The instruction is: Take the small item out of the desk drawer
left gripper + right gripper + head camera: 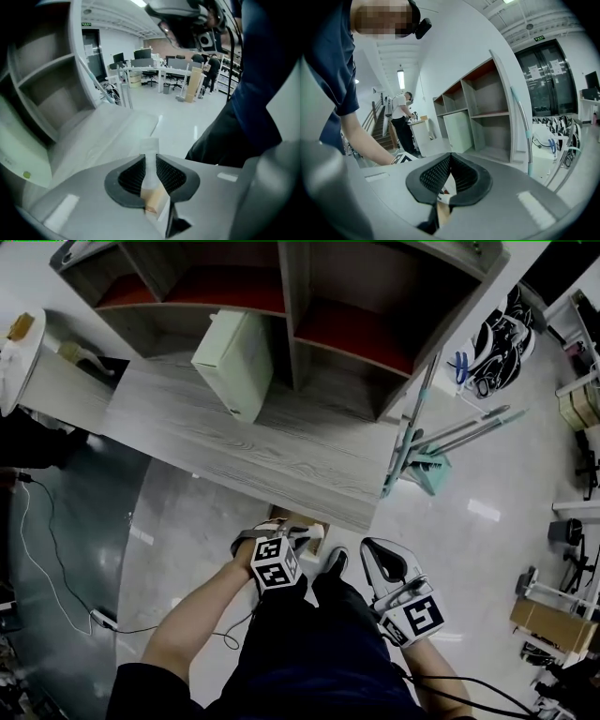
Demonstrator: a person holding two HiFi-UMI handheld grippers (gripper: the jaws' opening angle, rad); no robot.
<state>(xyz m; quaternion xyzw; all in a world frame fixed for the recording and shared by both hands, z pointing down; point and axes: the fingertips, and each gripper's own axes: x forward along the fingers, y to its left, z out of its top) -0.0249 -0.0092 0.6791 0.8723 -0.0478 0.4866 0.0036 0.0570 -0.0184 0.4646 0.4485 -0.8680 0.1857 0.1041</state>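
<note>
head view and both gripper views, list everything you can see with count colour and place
desk: one, grey wood grain, middle of the head view
shelf unit: one, grey with red-brown shelves, on the desk's far side
box: one, pale green, on the desk, leaning at the shelf unit
broom and dustpan: one set, teal, at the desk's right end
cable: one, white, on the floor at left
small item: one, white, clamped in the left jaws
left gripper: one, grey, jaws shut on the small item
right gripper: one, grey, jaws together, empty
</note>
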